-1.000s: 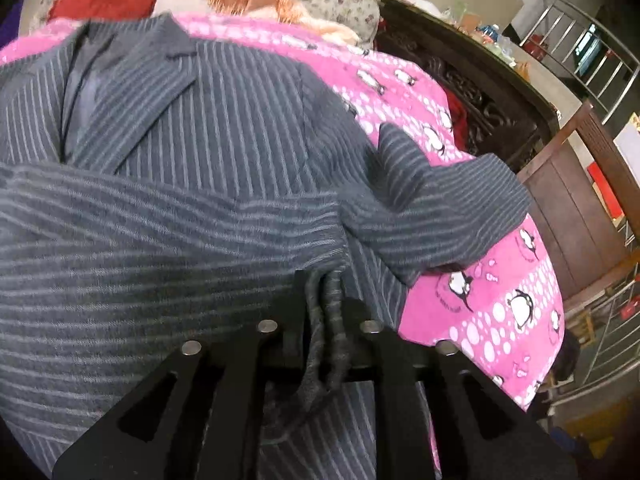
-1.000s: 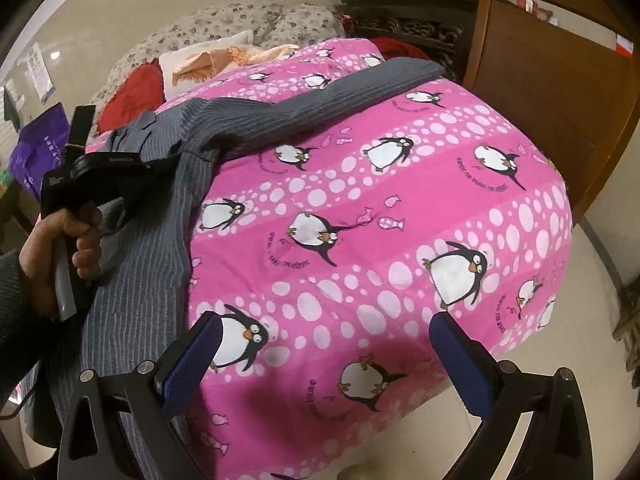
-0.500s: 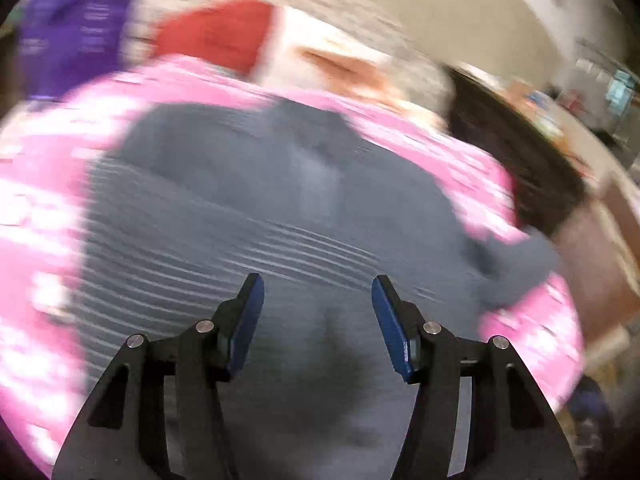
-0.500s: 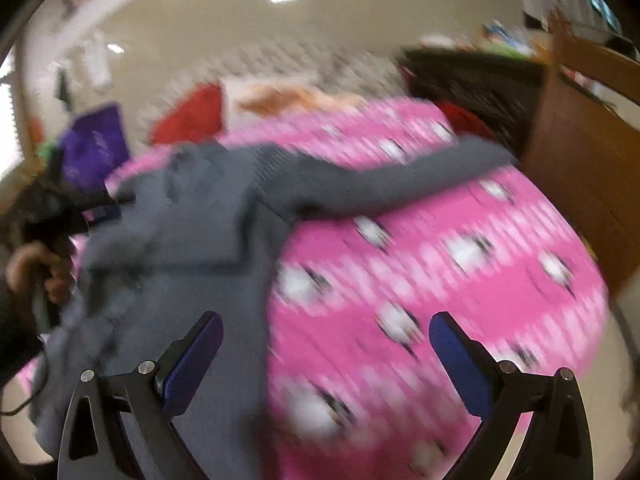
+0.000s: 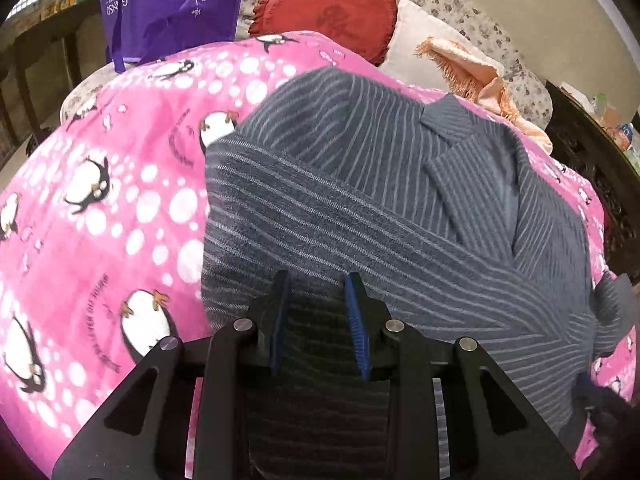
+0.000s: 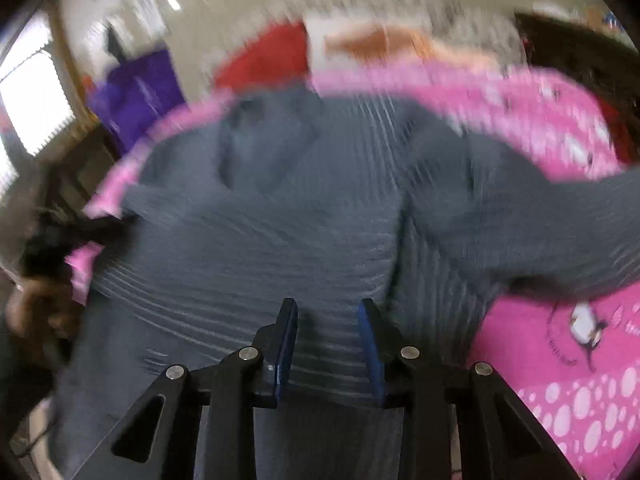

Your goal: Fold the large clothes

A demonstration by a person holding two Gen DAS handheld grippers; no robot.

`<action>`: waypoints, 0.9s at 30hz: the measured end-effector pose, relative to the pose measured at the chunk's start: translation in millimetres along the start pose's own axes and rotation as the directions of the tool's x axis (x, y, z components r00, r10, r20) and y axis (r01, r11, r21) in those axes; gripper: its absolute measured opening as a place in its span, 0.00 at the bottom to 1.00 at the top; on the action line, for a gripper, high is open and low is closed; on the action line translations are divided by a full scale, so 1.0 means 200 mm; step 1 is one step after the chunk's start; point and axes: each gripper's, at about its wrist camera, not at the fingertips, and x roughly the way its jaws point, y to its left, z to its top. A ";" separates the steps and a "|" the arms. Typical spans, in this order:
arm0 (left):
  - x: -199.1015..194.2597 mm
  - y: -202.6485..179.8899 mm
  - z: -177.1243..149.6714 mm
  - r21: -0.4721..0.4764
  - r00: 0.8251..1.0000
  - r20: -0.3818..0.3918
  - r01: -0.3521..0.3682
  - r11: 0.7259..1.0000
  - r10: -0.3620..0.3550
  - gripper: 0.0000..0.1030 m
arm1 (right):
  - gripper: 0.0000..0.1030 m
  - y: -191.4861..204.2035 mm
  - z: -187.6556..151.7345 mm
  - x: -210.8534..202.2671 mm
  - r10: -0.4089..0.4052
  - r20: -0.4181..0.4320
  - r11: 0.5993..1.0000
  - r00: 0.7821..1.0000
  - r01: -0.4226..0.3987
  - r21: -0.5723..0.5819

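Observation:
A grey pinstriped jacket [image 5: 400,208] lies on a bed covered by a pink penguin blanket [image 5: 120,184]. One sleeve is folded across its front, and the collar points to the far right. My left gripper [image 5: 316,284] is open over the jacket's near part, jaws a small gap apart with nothing between them. In the blurred right wrist view the jacket [image 6: 280,220] fills the middle, with one sleeve [image 6: 560,220] stretched to the right. My right gripper [image 6: 328,312] is open just above the jacket's lower part, its jaws partly closed in.
A red cushion [image 5: 328,16], a white pillow with an orange cloth [image 5: 460,60] and a floral bolster lie at the head of the bed. A purple bag [image 5: 168,4] hangs at the far left. A dark wooden cabinet [image 5: 592,168] stands at the right.
My left gripper let go of the jacket fabric, opened and swung left. My right gripper moved left from the bare blanket to over the jacket, and its jaws narrowed.

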 end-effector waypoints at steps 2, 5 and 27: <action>0.01 -0.01 -0.01 0.017 1.000 0.008 -0.001 1.000 0.001 0.26 | 0.21 -0.07 0.00 0.00 0.026 0.020 0.998 0.999 -0.027 0.055; -0.02 0.01 0.03 -0.005 0.999 0.035 0.014 1.000 -0.014 0.26 | 0.21 -0.08 0.06 -0.10 0.026 0.082 0.997 0.996 -0.033 0.075; -0.32 0.04 -0.13 0.066 1.000 0.029 0.000 0.998 -0.002 0.65 | 0.53 -0.45 0.10 -0.54 -0.133 0.289 0.984 0.948 0.091 0.154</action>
